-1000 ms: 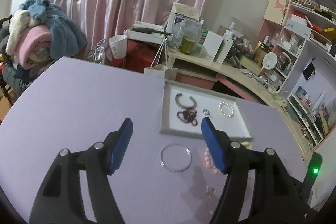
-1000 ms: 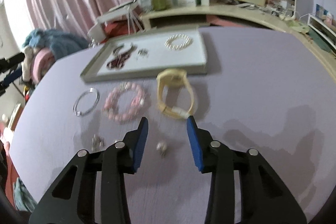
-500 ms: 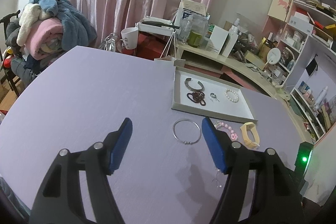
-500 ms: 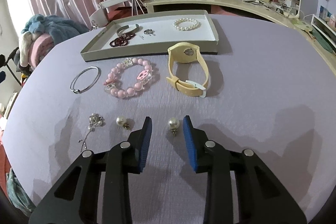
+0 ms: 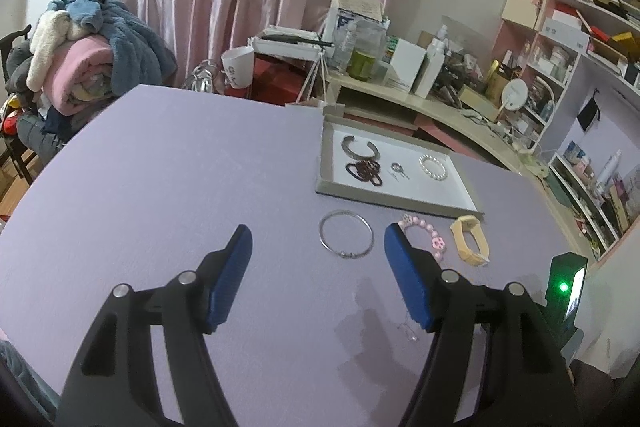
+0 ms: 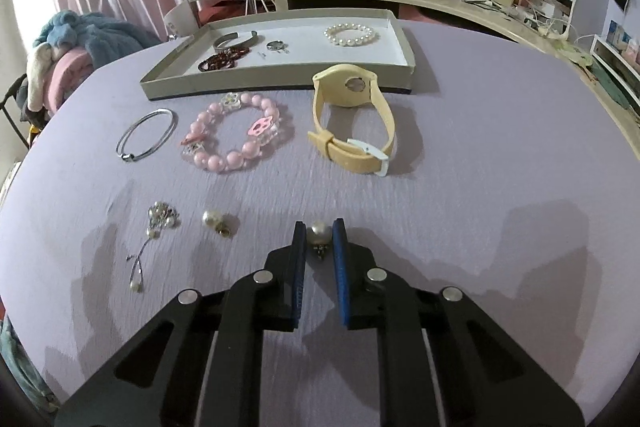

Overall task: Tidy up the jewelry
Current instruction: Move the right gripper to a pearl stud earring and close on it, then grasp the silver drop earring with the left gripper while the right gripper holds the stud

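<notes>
A white pearl earring (image 6: 320, 229) lies on the purple table between the blue pads of my right gripper (image 6: 319, 233), whose jaws are closing and press on it from both sides. Farther left lie a second pearl earring (image 6: 210, 218) and a dangling silver earring (image 6: 162, 217). Beyond them are a silver bangle (image 6: 127, 157), a pink bead bracelet (image 6: 262, 126) and a yellow watch (image 6: 346, 89), all in front of the grey tray (image 6: 276, 83). My left gripper (image 5: 319, 233) hovers open and holds nothing, just short of the bangle (image 5: 347, 254).
The tray (image 5: 396, 203) holds a metal cuff (image 6: 232, 41), a dark bead bracelet (image 6: 220, 61), a small ring (image 6: 276, 45) and a pearl bracelet (image 6: 332, 35). A cluttered desk (image 5: 440, 107) and shelves stand behind the table, and piled clothes (image 5: 92, 47) lie at the left.
My right gripper's jaws have narrowed from well apart to pressing on the pearl earring, and it sank slightly. My left gripper has drawn back from the tray, still open.
</notes>
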The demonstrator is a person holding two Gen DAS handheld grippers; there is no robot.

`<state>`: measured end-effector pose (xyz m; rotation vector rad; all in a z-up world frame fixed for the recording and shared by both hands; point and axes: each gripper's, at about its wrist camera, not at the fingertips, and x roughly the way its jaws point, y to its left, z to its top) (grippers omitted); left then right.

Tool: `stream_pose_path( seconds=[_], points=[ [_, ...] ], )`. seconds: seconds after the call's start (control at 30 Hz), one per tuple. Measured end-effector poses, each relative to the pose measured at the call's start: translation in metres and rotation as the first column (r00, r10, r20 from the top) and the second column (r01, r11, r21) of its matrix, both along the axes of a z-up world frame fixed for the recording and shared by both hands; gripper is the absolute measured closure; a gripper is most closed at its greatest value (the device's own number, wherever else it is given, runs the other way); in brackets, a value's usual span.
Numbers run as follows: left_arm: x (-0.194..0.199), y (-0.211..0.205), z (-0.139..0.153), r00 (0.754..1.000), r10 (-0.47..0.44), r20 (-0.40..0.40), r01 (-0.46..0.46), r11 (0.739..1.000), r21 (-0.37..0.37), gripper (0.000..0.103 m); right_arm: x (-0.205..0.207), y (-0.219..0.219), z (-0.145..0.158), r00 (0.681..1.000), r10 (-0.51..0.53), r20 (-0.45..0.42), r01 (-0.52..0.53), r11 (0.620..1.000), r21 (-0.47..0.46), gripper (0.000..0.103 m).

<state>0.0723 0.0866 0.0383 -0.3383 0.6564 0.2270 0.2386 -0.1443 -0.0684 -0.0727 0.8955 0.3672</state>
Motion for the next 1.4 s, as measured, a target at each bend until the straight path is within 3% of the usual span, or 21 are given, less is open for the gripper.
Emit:
stream_pose_path(
  seconds=[0.2,0.4,0.53,0.97,1.03,1.07,1.1,1.13,1.4],
  points=[
    [0.02,-0.029,-0.028,0.994,-0.087,-0.068,0.088,0.996,0.007,0.031,-0.012,-0.024,0.013,0.999,-0.046,-0.002,0.046,0.997,0.058,0.089],
    [0.051,-0.069,-0.072,0.965,-0.198,-0.171,0.206,0.978,0.027,0.032,-0.019,-0.046,0.027,0.995,-0.101,0.014,0.099,0.99,0.098,0.089],
    [0.064,-0.086,-0.089,0.955,-0.227,-0.192,0.239,0.97,0.042,0.032,-0.023,-0.057,0.028,0.991,-0.134,0.014,0.132,0.986,0.099,0.089],
    [0.086,-0.116,-0.113,0.929,-0.272,-0.251,0.302,0.949,0.089,0.051,-0.028,-0.085,0.024,0.973,-0.232,-0.019,0.233,0.966,0.109,0.089],
    [0.087,-0.12,-0.114,0.93,-0.271,-0.248,0.306,0.945,0.114,0.055,-0.029,-0.088,0.024,0.97,-0.24,-0.02,0.241,0.964,0.11,0.089],
    [0.088,-0.123,-0.115,0.93,-0.271,-0.248,0.308,0.943,0.128,0.065,-0.03,-0.09,0.024,0.969,-0.244,-0.021,0.245,0.963,0.111,0.089],
    [0.088,-0.124,-0.115,0.93,-0.272,-0.249,0.311,0.941,0.136,0.083,-0.03,-0.091,0.024,0.968,-0.249,-0.023,0.25,0.962,0.112,0.089],
    [0.089,-0.124,-0.114,0.927,-0.284,-0.243,0.32,0.939,0.122,0.092,-0.03,-0.092,0.024,0.968,-0.251,-0.025,0.253,0.961,0.113,0.089],
    [0.075,-0.107,-0.105,0.924,-0.323,-0.205,0.338,0.94,0.04,0.096,-0.026,-0.083,0.036,0.974,-0.227,-0.002,0.225,0.964,0.14,0.089]
  ],
)
